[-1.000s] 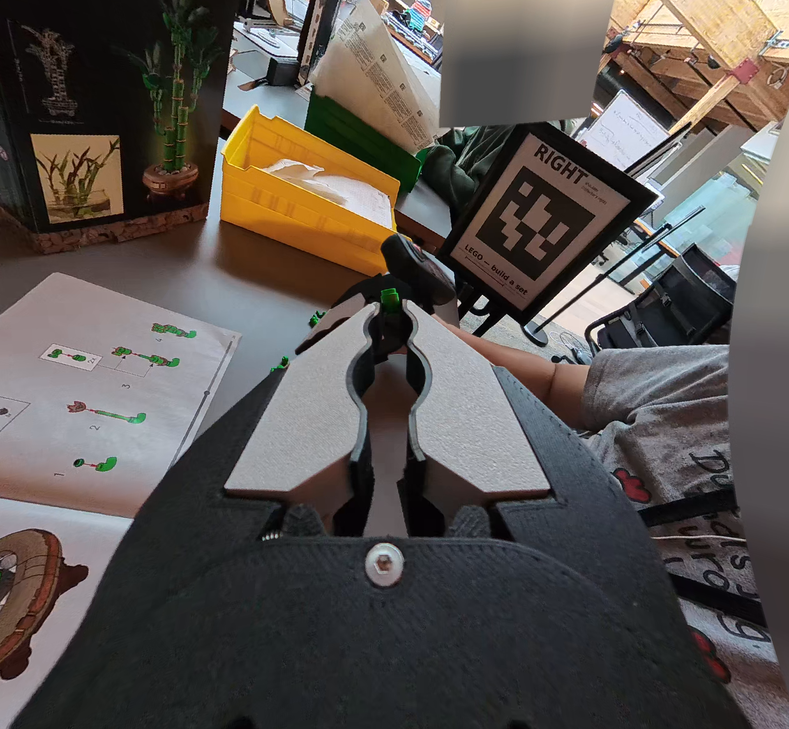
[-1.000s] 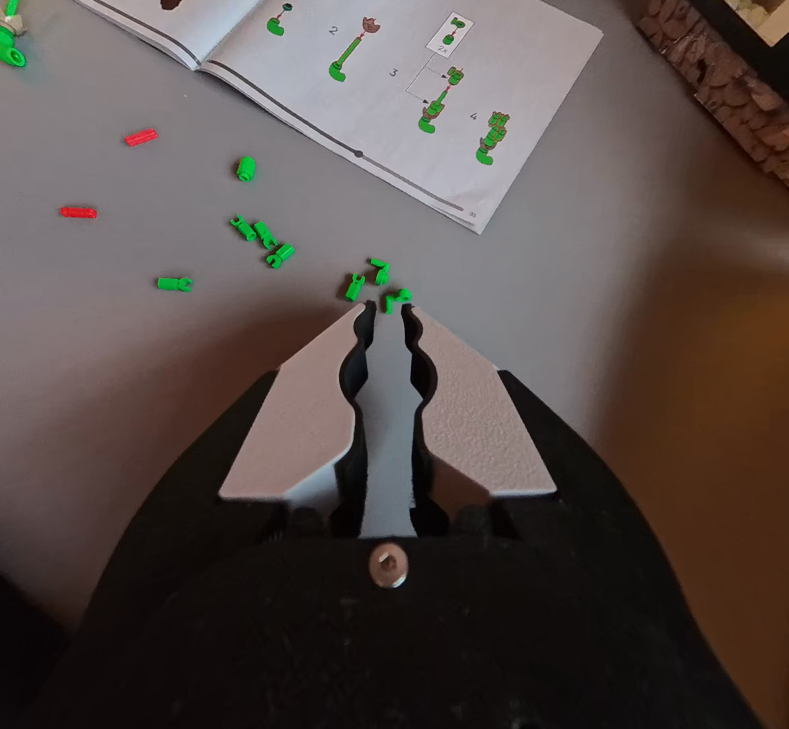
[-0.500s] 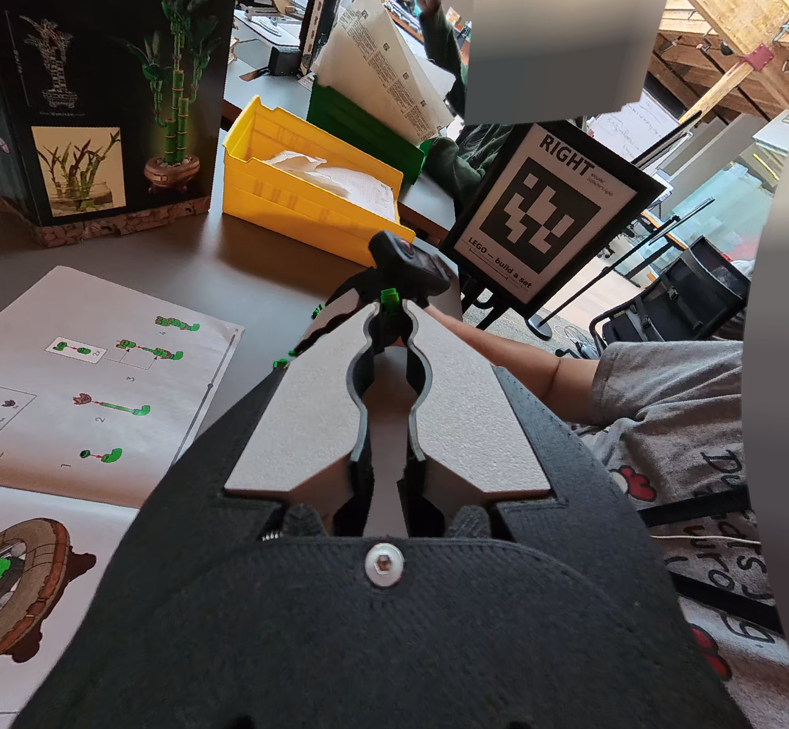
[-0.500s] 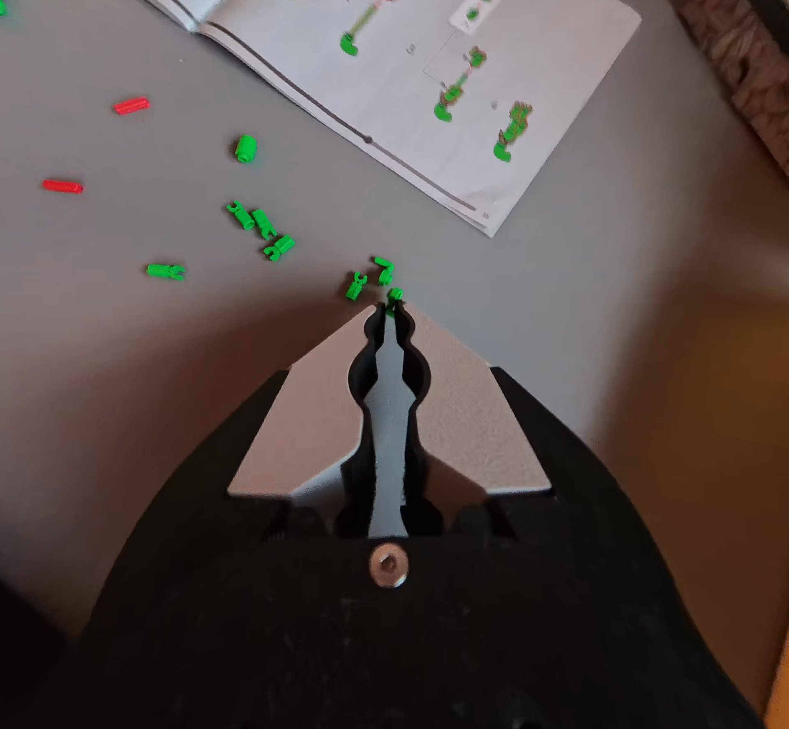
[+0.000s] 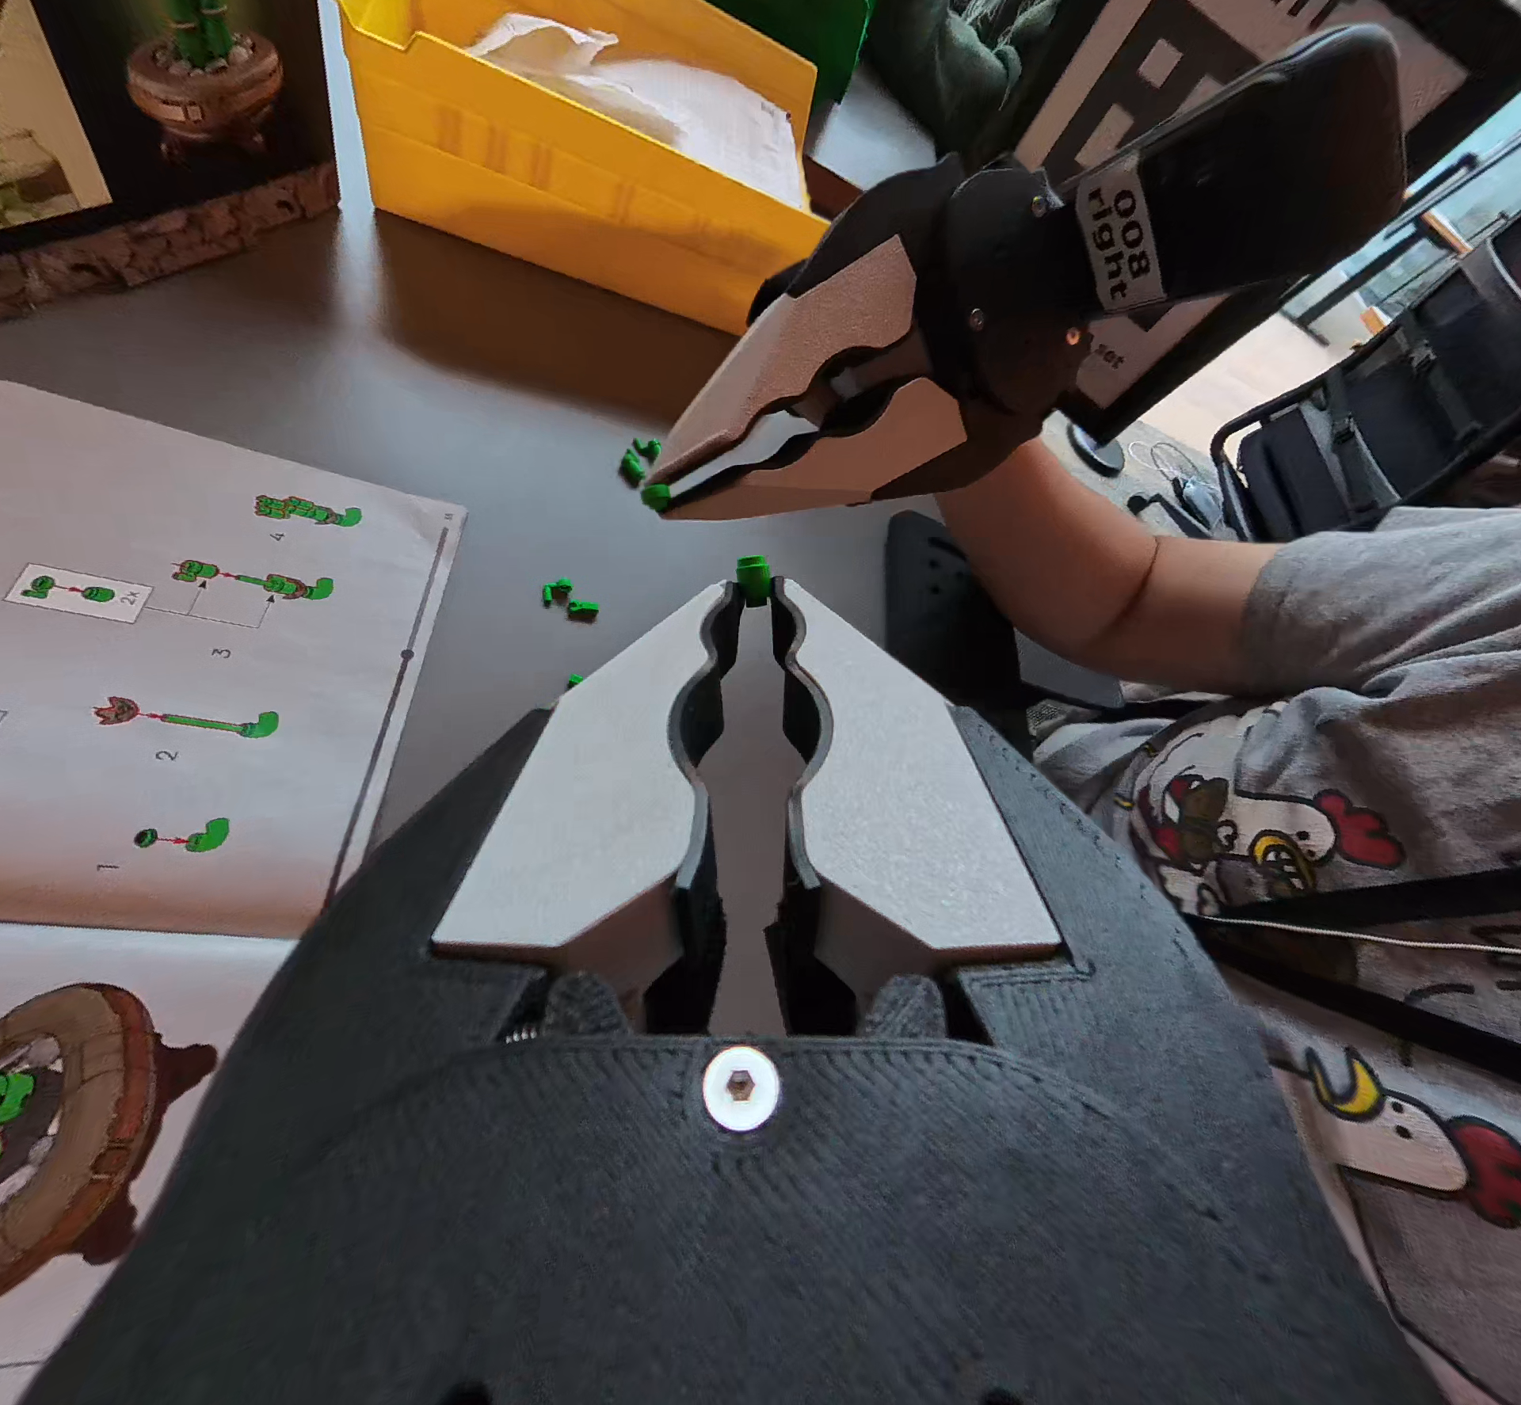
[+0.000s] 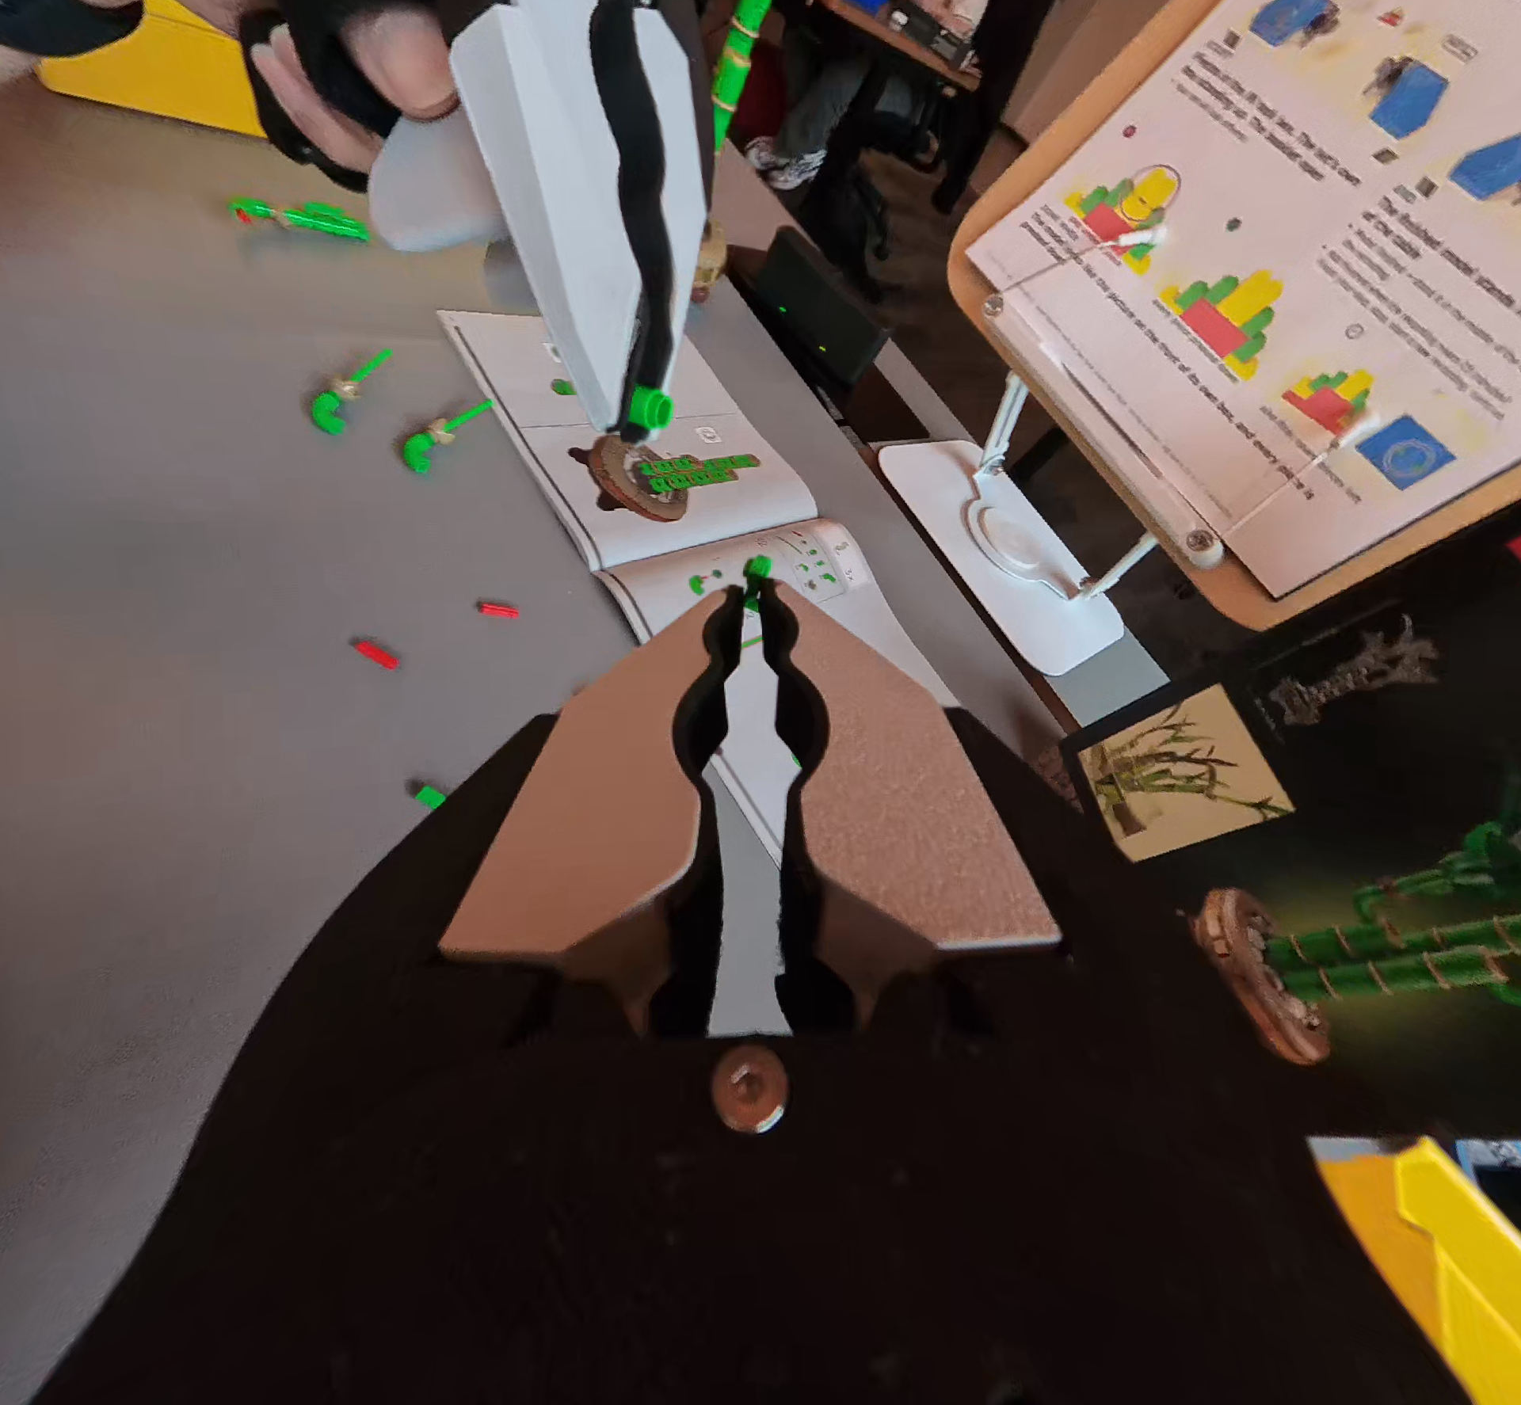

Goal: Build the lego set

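My left gripper [image 5: 751, 597] is shut on a small round green piece [image 5: 752, 574] and holds it above the table. In the right wrist view it [image 6: 638, 417] hangs tip-down over the open instruction booklet [image 6: 700, 510] with that piece [image 6: 650, 407] at its tip. My right gripper [image 6: 751, 599] is shut on a small green clip [image 6: 757, 567]. In the left wrist view its tips [image 5: 662, 501] hold the clip [image 5: 656, 496] a short way in front and to the left of my left gripper's tip, apart from it.
Loose green clips [image 5: 568, 599] lie beside the booklet [image 5: 206, 666]. Green stem pieces [image 6: 337, 403] and red pins [image 6: 377, 654] lie on the grey table. A yellow bin [image 5: 510, 156], the set's box [image 6: 1358, 872] and a white stand [image 6: 1012, 551] border the table. There is about 5 centimeters between the tips of the two grippers.
My right gripper shut on a green clip on the table, lifted it and swung toward my left gripper. My left gripper tilted down toward the table, still holding its piece.
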